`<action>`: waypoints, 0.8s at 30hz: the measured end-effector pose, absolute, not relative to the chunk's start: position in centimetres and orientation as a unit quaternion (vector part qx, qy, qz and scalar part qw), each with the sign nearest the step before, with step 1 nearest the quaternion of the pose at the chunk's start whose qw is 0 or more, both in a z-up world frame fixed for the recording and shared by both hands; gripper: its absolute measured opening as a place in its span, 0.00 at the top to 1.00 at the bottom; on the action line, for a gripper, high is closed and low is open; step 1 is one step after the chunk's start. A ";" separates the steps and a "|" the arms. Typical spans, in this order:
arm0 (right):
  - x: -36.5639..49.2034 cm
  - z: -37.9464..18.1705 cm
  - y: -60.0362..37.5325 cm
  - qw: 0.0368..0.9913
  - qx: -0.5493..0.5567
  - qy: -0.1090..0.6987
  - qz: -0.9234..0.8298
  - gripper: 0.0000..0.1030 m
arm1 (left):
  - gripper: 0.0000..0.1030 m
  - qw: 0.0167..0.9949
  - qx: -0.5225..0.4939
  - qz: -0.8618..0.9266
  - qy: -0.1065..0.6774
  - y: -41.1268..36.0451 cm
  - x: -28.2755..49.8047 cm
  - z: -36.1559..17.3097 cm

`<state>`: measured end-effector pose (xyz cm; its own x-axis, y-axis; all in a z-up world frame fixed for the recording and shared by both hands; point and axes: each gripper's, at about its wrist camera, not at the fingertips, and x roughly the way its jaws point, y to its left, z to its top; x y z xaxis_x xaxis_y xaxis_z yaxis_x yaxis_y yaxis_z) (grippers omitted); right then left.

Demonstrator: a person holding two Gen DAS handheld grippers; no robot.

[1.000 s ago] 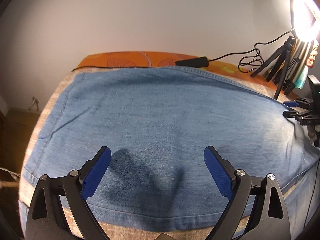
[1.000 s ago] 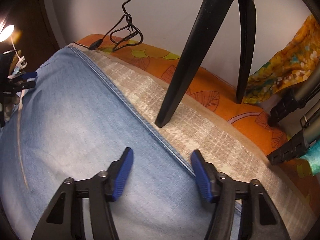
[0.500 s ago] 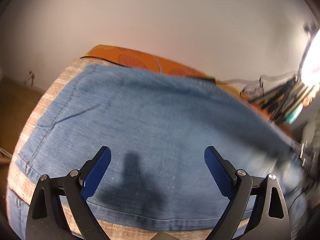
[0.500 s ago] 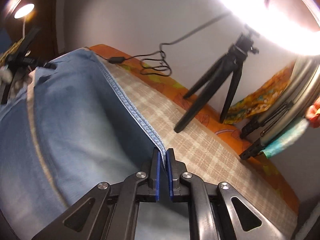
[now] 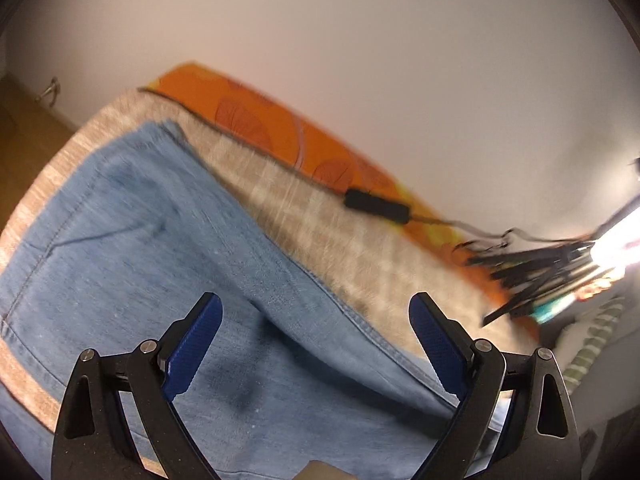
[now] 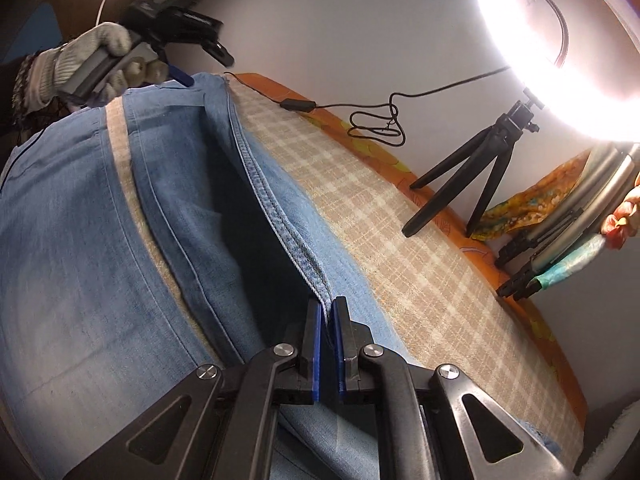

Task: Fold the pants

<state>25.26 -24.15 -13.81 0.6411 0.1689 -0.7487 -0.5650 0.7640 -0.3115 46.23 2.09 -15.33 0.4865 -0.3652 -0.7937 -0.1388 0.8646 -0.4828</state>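
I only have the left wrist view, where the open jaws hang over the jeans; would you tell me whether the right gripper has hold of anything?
Observer: Yes, the right gripper is shut on the stitched side seam of the jeans.
Operator: Thank you. How does the cloth lie there?
Observer: The pinched edge stands raised off the checked cover, with a dark hollow under the fold.
Operator: Does my side show in that view?
Observer: Yes. A hand in a grey knit glove holds the left gripper at the far end of the jeans.
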 end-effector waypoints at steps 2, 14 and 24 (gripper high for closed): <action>24.8 -13.7 -24.1 0.866 -0.272 0.362 0.215 0.97 | 0.08 0.822 -0.230 -0.047 0.519 1.4 46.9 -16.0; 24.0 -13.0 -23.9 0.873 -0.291 0.337 0.198 0.97 | 0.90 0.833 -0.263 -0.008 0.487 3.5 45.9 -18.3; 21.6 -8.8 -23.5 0.885 -0.304 0.309 0.173 0.98 | 0.94 0.873 -0.265 -0.074 0.403 6.2 40.3 -13.0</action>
<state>21.59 -23.53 -8.82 0.7499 0.1177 -0.6510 -0.4933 0.7552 -0.4316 40.27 6.17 -13.04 0.6648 -0.3414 -0.6644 -0.0847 0.8492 -0.5212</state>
